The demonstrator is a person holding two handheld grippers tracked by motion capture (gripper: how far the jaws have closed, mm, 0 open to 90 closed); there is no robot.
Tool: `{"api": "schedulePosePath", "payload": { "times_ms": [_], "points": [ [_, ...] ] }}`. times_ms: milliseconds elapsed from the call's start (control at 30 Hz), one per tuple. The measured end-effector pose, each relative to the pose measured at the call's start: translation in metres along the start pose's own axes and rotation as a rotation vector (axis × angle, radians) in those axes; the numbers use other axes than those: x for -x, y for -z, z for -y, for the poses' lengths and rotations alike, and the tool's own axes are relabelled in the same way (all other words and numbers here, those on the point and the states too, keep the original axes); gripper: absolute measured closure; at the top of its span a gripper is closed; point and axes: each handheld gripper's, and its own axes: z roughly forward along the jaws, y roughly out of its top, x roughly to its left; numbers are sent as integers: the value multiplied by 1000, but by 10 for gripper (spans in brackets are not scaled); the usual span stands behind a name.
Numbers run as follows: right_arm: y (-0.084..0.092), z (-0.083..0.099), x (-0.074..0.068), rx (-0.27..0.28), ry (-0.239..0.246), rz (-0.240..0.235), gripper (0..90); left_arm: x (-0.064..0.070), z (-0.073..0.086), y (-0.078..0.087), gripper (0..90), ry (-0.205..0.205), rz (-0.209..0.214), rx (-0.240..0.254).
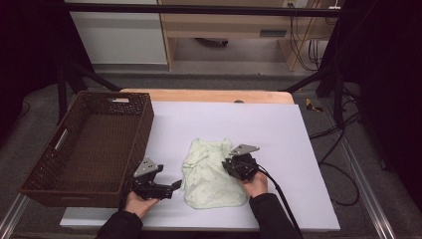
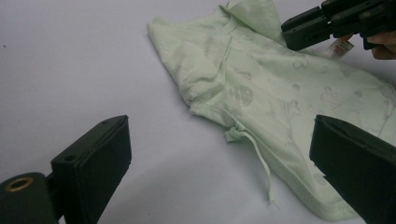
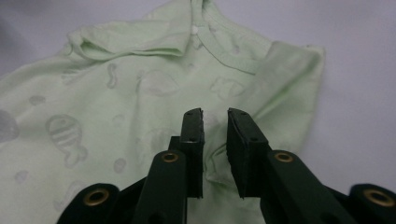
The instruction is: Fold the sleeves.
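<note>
Pale green cotton, a small printed garment (image 1: 213, 174), lay half folded at lower centre of my high view, not yet in the wicker basket (image 1: 47, 181) at left; more folding and the transfer remained, I judged. My right gripper (image 1: 234, 167) hovered over its right edge, jaws slightly parted, gripping nothing. My left gripper (image 1: 174, 186) waited wide open beside its left edge.

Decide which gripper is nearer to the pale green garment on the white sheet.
Right. The right gripper hangs over the garment, jaws slightly apart above the fabric. The left gripper sits beside its left edge, jaws wide open.
</note>
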Motion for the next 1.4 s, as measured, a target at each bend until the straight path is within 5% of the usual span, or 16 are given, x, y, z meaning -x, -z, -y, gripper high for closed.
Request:
{"api": "schedulePosePath", "payload": {
  "times_ms": [133,300,400,700,933,1400],
  "points": [
    [5,-1,2,26,-5,8,724,0,0,0,50,1,0,1],
    [13,-3,10,33,-41,32,855,0,0,0,50,1,3,1],
    [19,-2,16,46,-61,37,854,0,0,1,50,0,7,5],
    [42,5,29,139,-139,7,502,3,-1,3,49,-1,22,15],
    [56,17,30,150,-181,-24,236,7,-2,4,48,-9,38,10],
    [74,40,26,181,-187,-43,93,24,-3,2,46,-30,74,-13]
  ]
}}
